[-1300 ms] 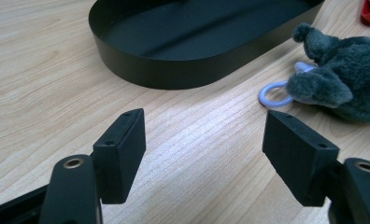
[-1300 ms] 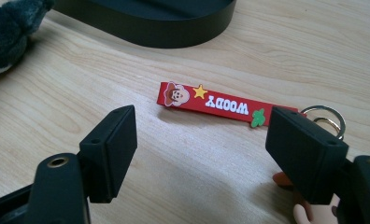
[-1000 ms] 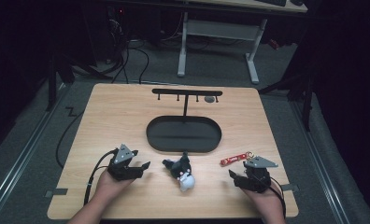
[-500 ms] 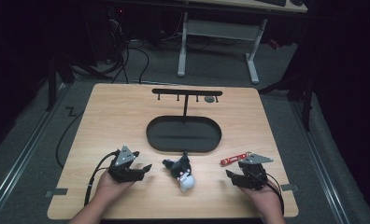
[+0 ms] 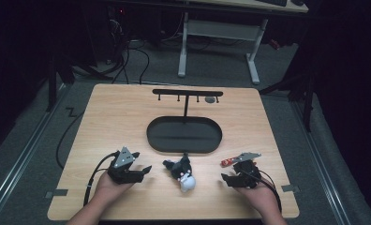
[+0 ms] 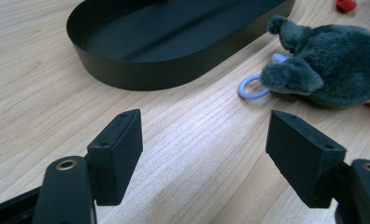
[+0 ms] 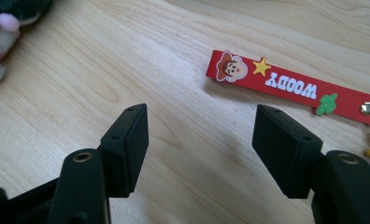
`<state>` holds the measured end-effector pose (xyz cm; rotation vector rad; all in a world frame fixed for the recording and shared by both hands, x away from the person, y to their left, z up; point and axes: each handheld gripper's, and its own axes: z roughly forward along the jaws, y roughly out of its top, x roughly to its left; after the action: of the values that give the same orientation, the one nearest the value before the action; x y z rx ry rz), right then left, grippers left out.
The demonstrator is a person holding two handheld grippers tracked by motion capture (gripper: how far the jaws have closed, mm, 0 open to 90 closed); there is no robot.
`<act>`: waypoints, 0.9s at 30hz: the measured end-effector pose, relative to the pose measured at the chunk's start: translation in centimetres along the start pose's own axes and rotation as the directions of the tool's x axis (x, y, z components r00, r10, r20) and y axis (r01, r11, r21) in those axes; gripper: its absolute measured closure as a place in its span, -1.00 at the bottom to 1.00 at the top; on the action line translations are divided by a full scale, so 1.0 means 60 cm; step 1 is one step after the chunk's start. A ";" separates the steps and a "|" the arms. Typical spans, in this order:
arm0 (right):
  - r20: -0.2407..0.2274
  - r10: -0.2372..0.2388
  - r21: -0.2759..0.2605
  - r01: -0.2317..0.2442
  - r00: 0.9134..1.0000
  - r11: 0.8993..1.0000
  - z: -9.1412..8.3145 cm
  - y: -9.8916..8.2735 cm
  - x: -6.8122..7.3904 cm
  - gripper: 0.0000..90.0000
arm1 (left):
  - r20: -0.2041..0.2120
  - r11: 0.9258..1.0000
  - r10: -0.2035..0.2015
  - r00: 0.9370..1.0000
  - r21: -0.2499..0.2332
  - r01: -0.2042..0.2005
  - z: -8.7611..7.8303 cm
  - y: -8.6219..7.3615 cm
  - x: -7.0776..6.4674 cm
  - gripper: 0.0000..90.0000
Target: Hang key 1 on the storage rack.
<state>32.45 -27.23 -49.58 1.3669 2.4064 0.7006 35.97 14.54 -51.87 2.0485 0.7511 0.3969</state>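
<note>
The red "Woody" strap keychain (image 7: 293,86) lies near the tabletop's front right corner, just ahead-right of the right gripper (image 7: 199,140), long axis crosswise. Its jaws, just opening, stand half-open and empty; the left gripper (image 6: 204,154) gapes empty, farther off.

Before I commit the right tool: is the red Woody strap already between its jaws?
No: in the right gripper view the red strap lies on the table beyond the right tool, whose jaws stand open over bare wood.
</note>
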 end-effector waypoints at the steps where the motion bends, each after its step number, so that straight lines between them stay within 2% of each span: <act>1: -0.002 0.002 0.010 -0.002 1.000 1.000 -0.002 0.001 -0.001 -0.21 | 0.000 1.000 0.005 1.000 -0.004 -0.005 0.000 0.001 -0.002 -0.39; 8: -0.008 0.004 0.105 -0.003 1.000 0.994 -0.019 0.004 -0.003 -0.22 | 0.016 0.999 0.033 0.999 -0.016 -0.033 -0.002 0.009 -0.010 -0.39; 14: -0.001 0.012 0.150 -0.012 1.000 0.989 -0.036 0.002 -0.010 -0.21 | 0.020 0.999 0.042 0.999 -0.005 -0.042 0.000 0.007 -0.014 -0.39; 20: 0.026 -0.033 0.220 0.026 0.999 0.975 -0.057 0.003 -0.022 -0.21 | 0.018 0.999 0.031 0.999 -0.009 -0.031 -0.003 0.006 -0.011 -0.39; 22: 0.031 -0.028 0.240 0.019 0.999 0.971 -0.064 0.001 -0.030 -0.21 | 0.021 0.999 0.037 0.999 -0.002 -0.037 0.000 0.006 -0.012 -0.39; 27: 0.035 -0.020 0.254 0.010 0.999 0.967 -0.072 -0.003 -0.040 -0.21 | 0.029 0.999 0.042 0.999 0.002 -0.042 0.003 0.007 -0.014 -0.39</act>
<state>31.53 -30.53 -46.05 1.4390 2.5417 0.3678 35.59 13.67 -51.62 2.0705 0.6925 0.3890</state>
